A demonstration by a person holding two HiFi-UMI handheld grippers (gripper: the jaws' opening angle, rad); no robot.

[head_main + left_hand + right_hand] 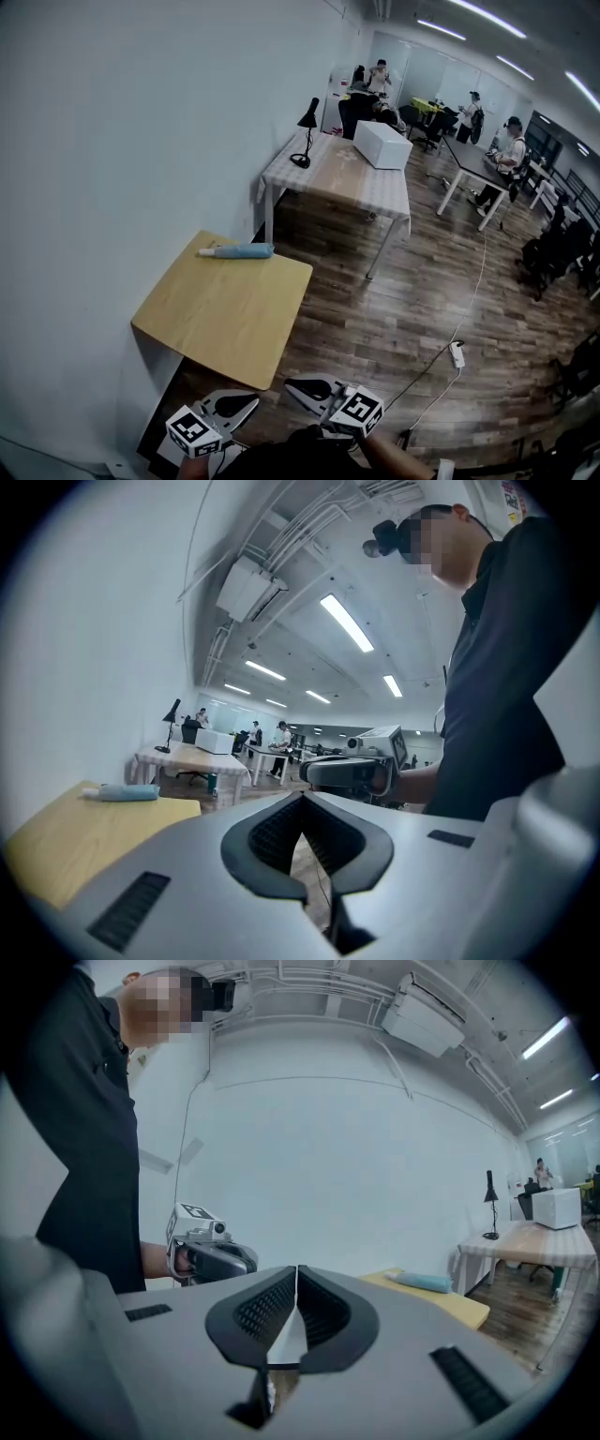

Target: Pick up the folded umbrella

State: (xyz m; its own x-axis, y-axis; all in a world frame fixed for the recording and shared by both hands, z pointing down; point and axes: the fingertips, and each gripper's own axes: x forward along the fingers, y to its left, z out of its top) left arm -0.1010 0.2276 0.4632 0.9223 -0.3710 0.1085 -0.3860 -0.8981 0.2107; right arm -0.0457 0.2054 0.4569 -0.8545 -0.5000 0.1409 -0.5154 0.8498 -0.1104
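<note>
Near the far edge of the one wooden table (225, 314) lies a single folded umbrella (236, 251), light blue, with one end towards the wall. Two tools are held low and close before the person's body, short of the table's near corner and well apart from the umbrella: the left tool (302, 803) and the right tool (296, 1274), each roughly level and angled towards the other. Both tools are clenched on nothing, their jaw tips meeting.
</note>
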